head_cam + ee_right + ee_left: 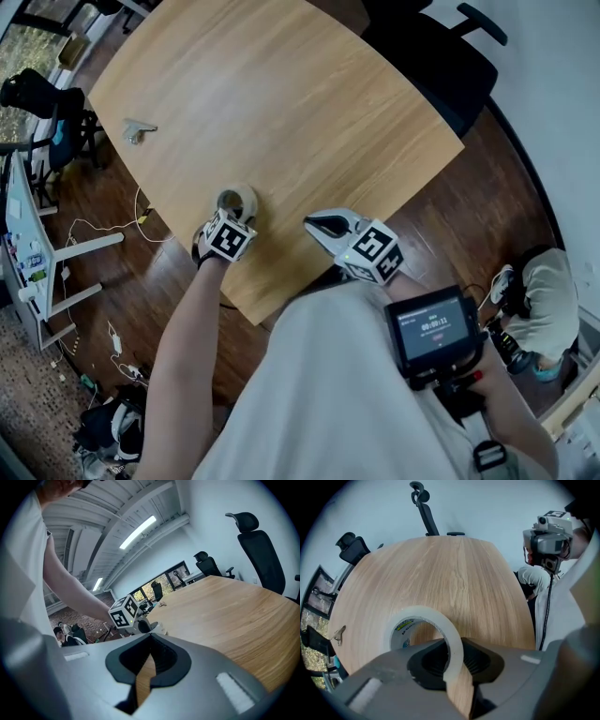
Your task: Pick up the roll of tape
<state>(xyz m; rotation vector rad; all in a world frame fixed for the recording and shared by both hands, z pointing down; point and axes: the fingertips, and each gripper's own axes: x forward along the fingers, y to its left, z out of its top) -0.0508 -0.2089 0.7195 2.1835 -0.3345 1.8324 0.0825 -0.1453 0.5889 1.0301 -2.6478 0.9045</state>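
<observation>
The roll of tape (236, 202), a translucent white ring with a printed core, lies flat on the wooden table (281, 103) near its front left edge. My left gripper (232, 212) points straight down onto it. In the left gripper view the ring's near wall (452, 653) sits between the two dark pads, one inside the ring and one outside, and both press on it. My right gripper (314, 223) hovers to the right of the roll, over the table's front edge, shut with nothing in it. The right gripper view shows its jaws (149, 641) and the left gripper's marker cube (124, 612).
A small metal object (138, 131) lies at the table's far left edge. Black office chairs (441, 56) stand at the far side. Cables and white desk legs (66, 253) are on the floor to the left. A camera rig (433, 333) hangs at the person's chest.
</observation>
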